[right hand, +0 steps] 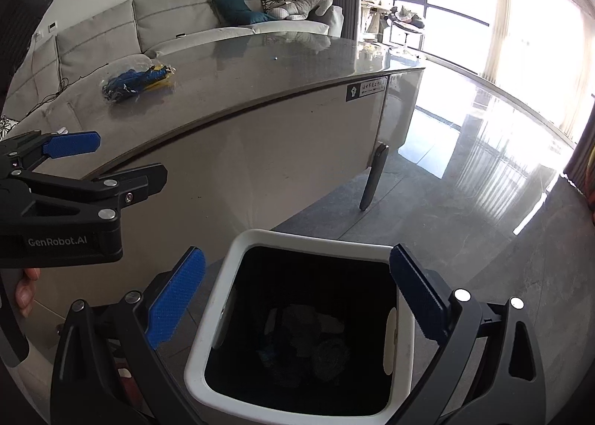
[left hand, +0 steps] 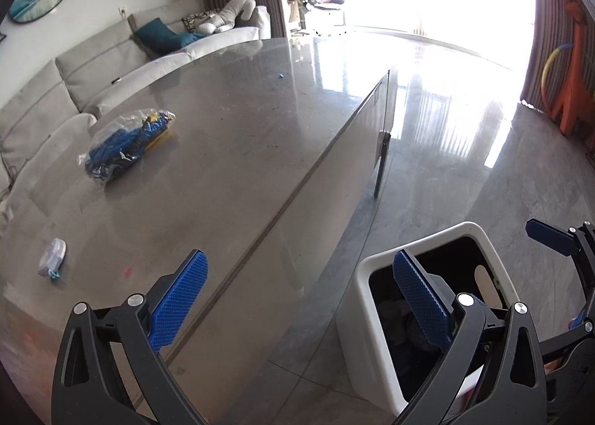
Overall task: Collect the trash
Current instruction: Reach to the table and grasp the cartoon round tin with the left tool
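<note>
The left wrist view looks down over a broad grey stone-topped table (left hand: 241, 120), with the left gripper (left hand: 297, 298) spread wide and nothing between its blue ribbed pads (left hand: 178, 298). Far left on the tabletop lies a crumpled clear plastic bag stuffed with blue and yellow material (left hand: 128, 144), and nearer, close to the left edge, a small pale lilac pouch-like scrap (left hand: 54, 257); a tiny blue speck (left hand: 281, 75) sits far across the surface. The bag looks light, soft and slippery, likely to crush and slide under a push, so a pinch on its bunched middle, where the contents give bulk, would hold better than the loose film at its edges. The small scrap also looks light and squashy and should take a plain pinch across its body. On the floor to the right stands a white square bin with a black inside (left hand: 366, 269), and one finger of the right gripper (left hand: 550, 237) shows at the far right. The right wrist view looks straight into that bin (right hand: 260, 239), where dark crumpled refuse (right hand: 308, 343) already lies at the bottom. The right gripper (right hand: 297, 298) hangs above it with its jaws fully apart and empty. The left gripper (right hand: 111, 161) shows at the left, open too, and the bag (right hand: 137, 82) rests far off on the table.
</note>
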`<state>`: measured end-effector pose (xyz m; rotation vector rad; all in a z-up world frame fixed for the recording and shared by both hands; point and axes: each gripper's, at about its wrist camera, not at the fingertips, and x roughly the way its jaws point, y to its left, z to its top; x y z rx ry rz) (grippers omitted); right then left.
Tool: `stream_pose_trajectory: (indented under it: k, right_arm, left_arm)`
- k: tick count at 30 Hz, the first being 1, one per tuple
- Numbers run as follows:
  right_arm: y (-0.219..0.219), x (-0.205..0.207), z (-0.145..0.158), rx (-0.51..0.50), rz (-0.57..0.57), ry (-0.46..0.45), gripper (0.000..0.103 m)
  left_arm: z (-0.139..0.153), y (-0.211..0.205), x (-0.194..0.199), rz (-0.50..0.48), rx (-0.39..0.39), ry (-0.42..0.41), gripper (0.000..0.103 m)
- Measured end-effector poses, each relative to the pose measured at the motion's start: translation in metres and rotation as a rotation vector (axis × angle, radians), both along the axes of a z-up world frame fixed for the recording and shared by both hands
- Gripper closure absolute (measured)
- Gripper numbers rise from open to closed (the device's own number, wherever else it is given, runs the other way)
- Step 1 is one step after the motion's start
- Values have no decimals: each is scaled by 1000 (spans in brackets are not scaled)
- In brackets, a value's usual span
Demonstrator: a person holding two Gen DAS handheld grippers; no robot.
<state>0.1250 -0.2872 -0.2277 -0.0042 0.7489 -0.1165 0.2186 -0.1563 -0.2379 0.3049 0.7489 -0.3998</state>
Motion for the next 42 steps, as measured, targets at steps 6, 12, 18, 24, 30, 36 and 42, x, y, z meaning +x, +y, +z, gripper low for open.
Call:
stream_pose_trajectory:
  k: [6,12,18,24,30,36,42]
  right_arm:
    - [22,23,36,-32,60,-80,4]
    - [55,56,60,-22,135,-138,4]
    - [101,93,71,-19,223,-162,4]
    - [134,130,73,15,286,-152,4]
    - [161,153,68,33,330,-139,4]
    - [184,170,59,20,369,-121,4]
    - [197,179,51,-2,392,-117,4]
  left_arm:
    - [34,33,10,119,-8,-114,5]
    - [59,91,35,297,-83,-136,5]
    - [67,145,63,476,-128,-104,5]
    - [60,203,84,616,-148,-74,5]
    - [44,234,100,685,-120,-25,5]
    - [23,246,114,721,-106,39,5]
    - [1,252,127,733,-99,117,5]
